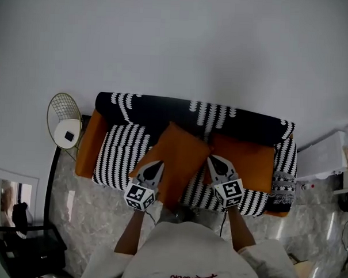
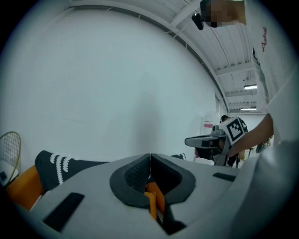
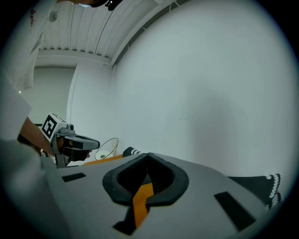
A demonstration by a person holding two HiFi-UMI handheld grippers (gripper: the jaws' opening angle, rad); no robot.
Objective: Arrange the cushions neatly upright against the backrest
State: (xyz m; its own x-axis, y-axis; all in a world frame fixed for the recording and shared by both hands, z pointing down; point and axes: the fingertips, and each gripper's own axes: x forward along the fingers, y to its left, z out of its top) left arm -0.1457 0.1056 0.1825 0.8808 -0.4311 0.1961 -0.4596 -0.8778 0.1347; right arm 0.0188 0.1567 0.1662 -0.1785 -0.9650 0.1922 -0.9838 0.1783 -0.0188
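Both sets of jaws clamped on one orange square fabric cushion [image 1: 180, 163]: L gripper [image 1: 155, 166] at its left edge, R gripper [image 1: 214, 161] at right, over black-and-white patterned sofa [image 1: 120, 153]. 2nd orange cushion [image 1: 249, 162] sits against backrest [image 1: 158, 109].

Inventory, head view.

- Sofa [image 1: 118, 156], black-and-white striped cover: one.
- Orange cushions: two. The left cushion [image 1: 182, 150] lies mid-seat, with the right cushion [image 1: 248, 162] at its 3 o'clock.
- Grippers: two, the left gripper [image 1: 155, 164] and the right gripper [image 1: 213, 160].
- Round wire stand [image 1: 63, 110], at the sofa's 9 o'clock: one.
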